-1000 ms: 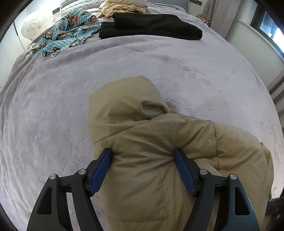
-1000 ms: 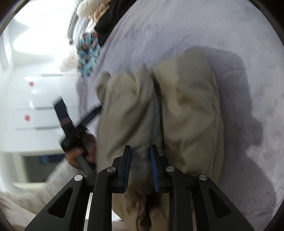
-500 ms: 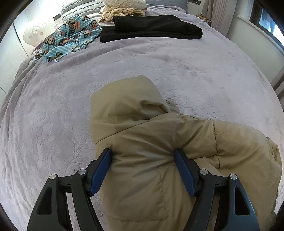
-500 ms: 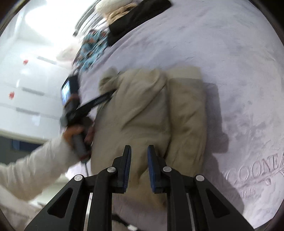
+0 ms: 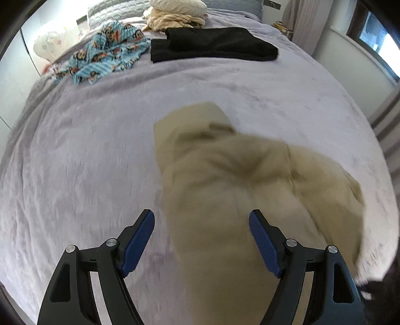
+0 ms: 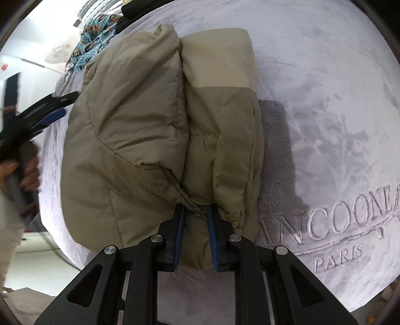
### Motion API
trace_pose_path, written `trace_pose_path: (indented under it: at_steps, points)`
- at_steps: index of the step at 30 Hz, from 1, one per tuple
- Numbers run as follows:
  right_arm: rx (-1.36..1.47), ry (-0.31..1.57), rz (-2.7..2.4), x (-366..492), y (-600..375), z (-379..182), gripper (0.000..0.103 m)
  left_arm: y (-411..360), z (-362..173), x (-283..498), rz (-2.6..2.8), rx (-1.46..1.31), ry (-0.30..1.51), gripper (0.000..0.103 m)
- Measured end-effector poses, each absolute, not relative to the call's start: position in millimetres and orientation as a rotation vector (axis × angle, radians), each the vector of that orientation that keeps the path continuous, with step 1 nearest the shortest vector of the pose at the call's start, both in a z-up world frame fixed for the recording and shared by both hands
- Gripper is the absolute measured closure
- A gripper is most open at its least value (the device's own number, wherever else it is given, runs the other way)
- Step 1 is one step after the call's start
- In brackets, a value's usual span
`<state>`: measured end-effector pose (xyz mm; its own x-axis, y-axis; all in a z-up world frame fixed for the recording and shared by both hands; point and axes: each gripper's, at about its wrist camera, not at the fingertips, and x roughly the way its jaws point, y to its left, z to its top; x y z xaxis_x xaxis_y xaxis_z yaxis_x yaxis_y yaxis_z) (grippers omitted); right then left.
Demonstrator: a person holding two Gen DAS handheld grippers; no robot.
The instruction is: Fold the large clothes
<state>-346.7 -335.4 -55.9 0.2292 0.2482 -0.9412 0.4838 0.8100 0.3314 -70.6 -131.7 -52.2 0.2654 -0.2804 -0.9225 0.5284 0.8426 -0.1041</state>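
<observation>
A khaki padded jacket (image 5: 225, 180) lies folded in a thick bundle on the lilac bedspread (image 5: 75, 155), its hood pointing away. My left gripper (image 5: 202, 220) is open, lifted just above the jacket's near edge and holding nothing. In the right wrist view the jacket (image 6: 140, 135) shows as two puffy folds side by side. My right gripper (image 6: 196, 212) is shut on a bunch of jacket fabric at the near seam between the folds. The left gripper also shows in the right wrist view (image 6: 53, 107), blurred, at the jacket's left side.
At the head of the bed lie a folded black garment (image 5: 215, 45), a blue monkey-print cloth (image 5: 107, 50) and a cream bundle (image 5: 175, 15). A window and curtain (image 5: 375, 32) stand to the right. Embroidered lettering (image 6: 337, 225) marks the bedspread beside the jacket.
My left gripper has pulled back and up off the jacket, still open. The right gripper has swung round and lowered, staying shut on the jacket, which now lies flatter on the bed.
</observation>
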Motion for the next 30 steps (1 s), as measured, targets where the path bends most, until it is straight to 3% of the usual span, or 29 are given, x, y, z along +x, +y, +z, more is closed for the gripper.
trace_pose_path:
  at_steps: [9,11,27,30]
  points:
    - [0.656,1.364,-0.220,-352,-336,-65,0.084,-90,-77,-155,-0.660,0.228,1.309,0.021]
    - [0.649,1.366,-0.232,-353,-333,-69,0.084,-86,-89,-158,-0.641,0.226,1.321,0.012]
    - [0.598,1.355,-0.471,-344,-283,-42,0.081,-88,-93,-149,-0.689,0.268,1.327,0.012]
    - [0.621,1.324,-0.500,-346,-277,-27,0.061,-86,-90,-146,-0.702,0.287,1.322,0.012]
